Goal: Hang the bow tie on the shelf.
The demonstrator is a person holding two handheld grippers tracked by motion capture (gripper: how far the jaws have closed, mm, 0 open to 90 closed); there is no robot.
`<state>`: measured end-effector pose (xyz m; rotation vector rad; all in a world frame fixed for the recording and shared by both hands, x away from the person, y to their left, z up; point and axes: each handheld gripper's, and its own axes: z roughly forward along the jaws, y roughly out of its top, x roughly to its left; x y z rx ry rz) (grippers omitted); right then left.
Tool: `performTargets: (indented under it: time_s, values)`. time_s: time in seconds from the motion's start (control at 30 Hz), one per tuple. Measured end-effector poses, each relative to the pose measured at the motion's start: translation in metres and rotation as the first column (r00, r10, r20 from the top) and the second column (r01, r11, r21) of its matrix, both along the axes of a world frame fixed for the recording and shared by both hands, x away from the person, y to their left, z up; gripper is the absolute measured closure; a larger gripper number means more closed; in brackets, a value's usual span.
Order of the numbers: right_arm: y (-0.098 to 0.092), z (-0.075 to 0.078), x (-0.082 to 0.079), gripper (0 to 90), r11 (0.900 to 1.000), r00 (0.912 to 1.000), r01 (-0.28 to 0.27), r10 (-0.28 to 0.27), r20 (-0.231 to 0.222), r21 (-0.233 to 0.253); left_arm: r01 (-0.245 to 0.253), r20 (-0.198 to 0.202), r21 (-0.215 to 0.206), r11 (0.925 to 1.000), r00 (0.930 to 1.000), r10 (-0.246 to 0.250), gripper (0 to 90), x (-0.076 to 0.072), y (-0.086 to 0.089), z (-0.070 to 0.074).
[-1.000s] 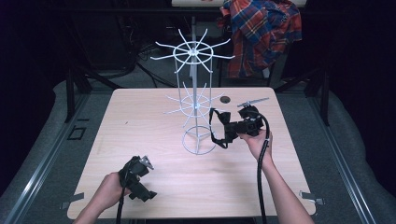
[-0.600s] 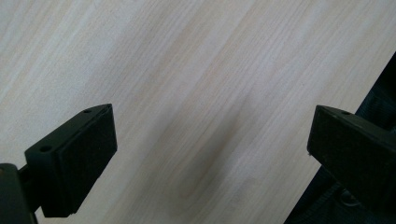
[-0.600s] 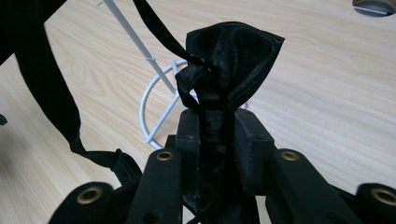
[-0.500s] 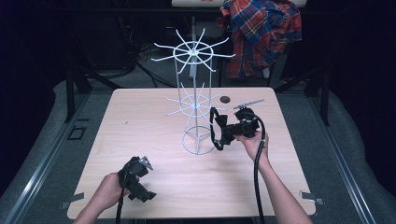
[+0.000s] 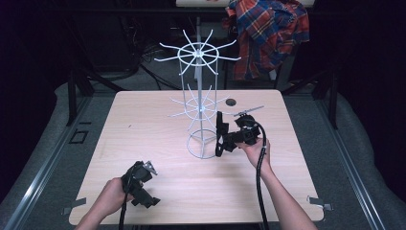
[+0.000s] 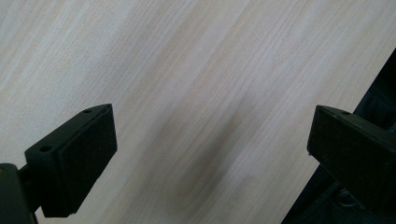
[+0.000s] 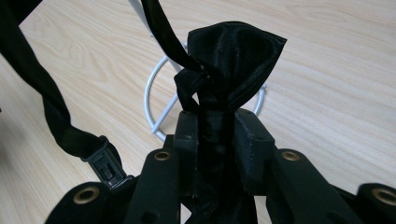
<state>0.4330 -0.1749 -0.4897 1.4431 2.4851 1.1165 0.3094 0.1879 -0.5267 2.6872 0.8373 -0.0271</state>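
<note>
Pale wood desk [image 5: 158, 124] under a dark room, grey floor around, plaid shirt [image 5: 268, 33] hung far off at 1 o'clock.

Nearest, at 7 o'clock on the desk: left gripper [image 5: 140, 184], held low over bare wood, jaws spread wide with nothing between them, as confirmed in the left gripper view [image 6: 205, 154]. Well apart from everything else.

Farther in, just right of centre: right gripper [image 5: 225, 139], jaws clamped narrow on a black bow tie [image 7: 231, 60], knot pinched between the pads, one satin wing fanned out past the tips. Black strap [image 7: 51, 107] with its plastic clasp [image 7: 106, 165] looping off toward 9 o'clock in the right gripper view.

Beyond the jaws: white wire rack [image 5: 201, 96], upright, long axis vertical, ring foot [image 7: 159, 100] flat on the desk straight ahead of the bow tie at 12 o'clock in the right gripper view. Two tiers of radial prongs higher up the pole, lower tier [image 5: 198, 106] just above and toward 11 o'clock from the right gripper in the high view.

Likely hinge of the coming move: bow tie low at the foot, prongs overhead, so a lift and a hook-over. Clearly the right hand's job, being much the nearer.

Past the rack, a small dark hole [image 5: 231, 102] in the desk.
</note>
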Motion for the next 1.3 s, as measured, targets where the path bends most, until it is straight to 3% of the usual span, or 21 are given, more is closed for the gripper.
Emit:
performTargets:
  time_s: [0.77,1.3]
  values:
    - [-0.0043,-0.0002,-0.0034,69.8,1.0,0.9999,0.01,-0.01,-0.002,0.021,0.017,-0.001,0.002,0.9998,0.9998,-0.017,1.7,0.0019,-0.0043,0.0004]
    - [-0.0075,0.0064,-0.0072,56.1,1.0,0.9999,-0.004,0.004,0.016,0.028,0.019,0.0,0.001,0.9998,0.9998,-0.019,1.7,0.0021,-0.0049,0.0007]
